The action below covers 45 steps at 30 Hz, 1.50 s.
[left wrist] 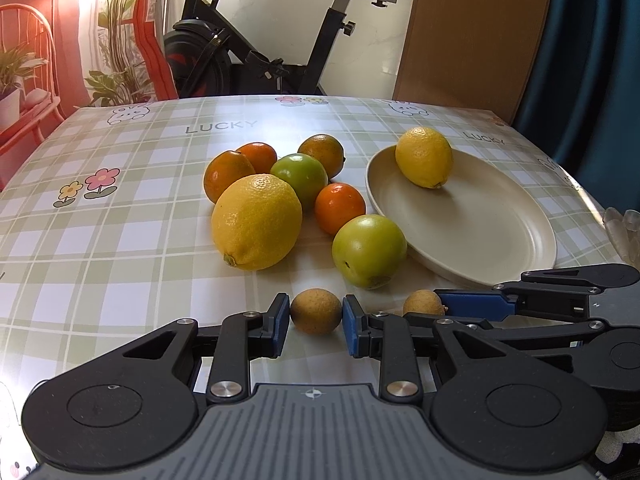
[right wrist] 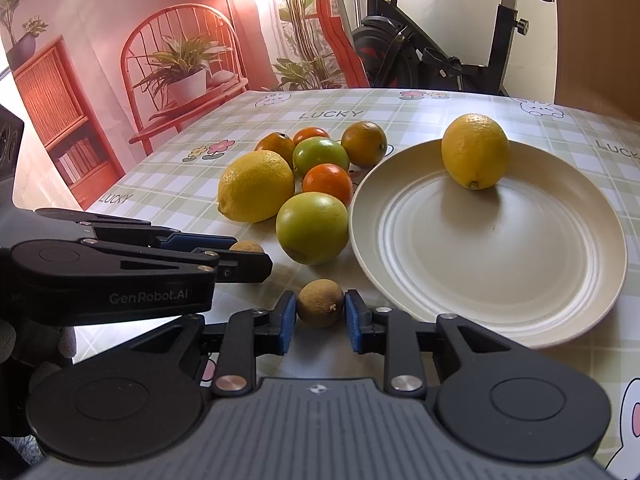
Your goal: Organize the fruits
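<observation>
On the bench, each gripper grasps a small brown fruit. The left gripper has its blue-padded fingers pressed to both sides of the left brown fruit, which rests on the checked cloth. The right gripper likewise has its fingers clamped on the right brown fruit, just off the plate's near rim. In the left wrist view the right gripper comes in from 3 o'clock, with that fruit showing at its tip. The plate lies at 1 o'clock from the right gripper and carries one lemon near its far rim. A second lemon lies on the cloth at 11 o'clock from the left gripper. A green fruit sits at 12 o'clock, touching the plate's left edge. Behind it lie a second green fruit and four oranges, bunched close together. An exercise bike stands beyond the bench.
</observation>
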Tool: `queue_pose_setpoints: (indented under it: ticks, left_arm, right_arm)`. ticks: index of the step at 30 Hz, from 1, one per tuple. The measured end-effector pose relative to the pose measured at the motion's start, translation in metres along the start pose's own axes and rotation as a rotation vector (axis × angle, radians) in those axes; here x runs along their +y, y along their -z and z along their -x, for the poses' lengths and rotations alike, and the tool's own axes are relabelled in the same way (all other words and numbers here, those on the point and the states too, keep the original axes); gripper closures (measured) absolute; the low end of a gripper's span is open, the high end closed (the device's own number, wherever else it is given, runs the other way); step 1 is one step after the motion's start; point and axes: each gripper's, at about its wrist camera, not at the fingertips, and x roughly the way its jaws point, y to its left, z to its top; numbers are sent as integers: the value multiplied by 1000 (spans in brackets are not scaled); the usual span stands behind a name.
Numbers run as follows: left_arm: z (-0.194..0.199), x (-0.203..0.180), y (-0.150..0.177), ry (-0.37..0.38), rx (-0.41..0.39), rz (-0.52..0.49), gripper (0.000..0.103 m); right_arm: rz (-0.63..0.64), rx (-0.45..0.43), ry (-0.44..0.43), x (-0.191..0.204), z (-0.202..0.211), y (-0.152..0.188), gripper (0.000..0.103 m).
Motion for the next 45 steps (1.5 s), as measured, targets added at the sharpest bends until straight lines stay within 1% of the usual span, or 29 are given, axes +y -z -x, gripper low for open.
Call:
queue_pose_setpoints:
  ticks: [9,14,22,27,35,39,42,45]
  left_arm:
    - [14,-3,-2,-16,-35,7,73]
    - [28,-5,-5,-40,-73,2,73]
    - [38,-16,-17,-13,-118,-47,73]
    - [37,-21,-25,-4,-127,-64,73]
    - [23,-34,-53,51,-144,-111,73]
    - [5,-42,-67,66,-120,-137,73]
    - [-10,-44,-76,83,-91,-134,73]
    - [-26,-45,-80,82,-65,-137,73]
  right_arm:
    - [4,-16,-10,2,5,0,75]
    - [6,-63,-22,4,13,-3,75]
    - [4,-131,-14,6,26,-6,75]
    - [-14,-148,0,1,29,-8,75]
    - [-59,-194,51,-18,33,-15,75]
    - [-74,-199,100,-34,30,-23,75]
    - [-53,-193,139,-44,26,-26,75]
    - [-69,-178,149,-54,19,-27,75]
